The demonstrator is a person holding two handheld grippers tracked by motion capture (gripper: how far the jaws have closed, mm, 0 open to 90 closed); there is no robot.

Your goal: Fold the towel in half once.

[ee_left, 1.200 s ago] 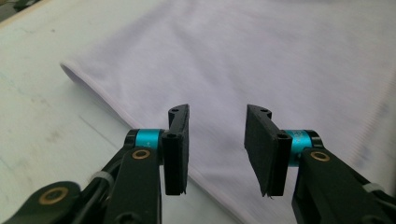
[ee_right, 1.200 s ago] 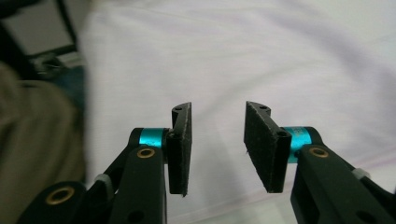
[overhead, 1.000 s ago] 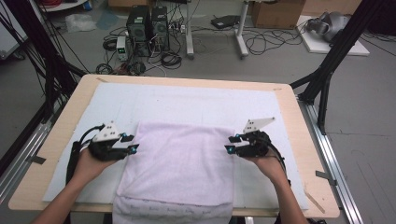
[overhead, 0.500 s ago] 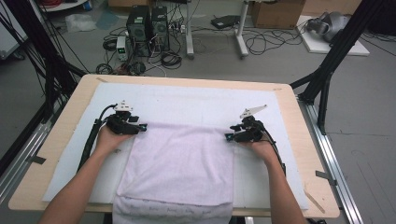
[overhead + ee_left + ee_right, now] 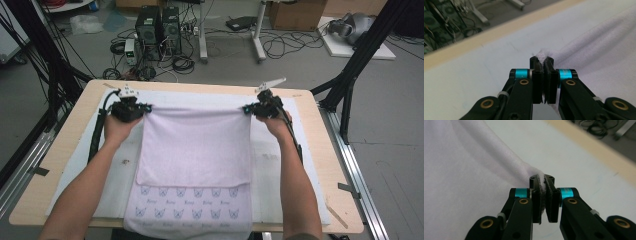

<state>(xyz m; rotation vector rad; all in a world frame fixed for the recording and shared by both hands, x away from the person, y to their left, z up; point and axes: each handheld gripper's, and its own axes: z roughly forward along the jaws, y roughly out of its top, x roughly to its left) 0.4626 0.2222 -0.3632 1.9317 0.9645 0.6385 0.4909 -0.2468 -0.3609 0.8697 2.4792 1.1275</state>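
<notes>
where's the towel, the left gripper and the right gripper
towel (image 5: 195, 145), high view, middle of its folded-over upper layer
left gripper (image 5: 543, 63), left gripper view, between the tips pinching a corner
right gripper (image 5: 542, 182), right gripper view, between the tips pinching cloth

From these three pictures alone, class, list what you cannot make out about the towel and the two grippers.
- Towel, high view: its near edge is cut off by the bottom of the picture.
- Towel's small printed motifs, high view: too small to read.
- Left gripper and right gripper, gripper views: the pinched towel corners are hidden between shut jaws.
</notes>
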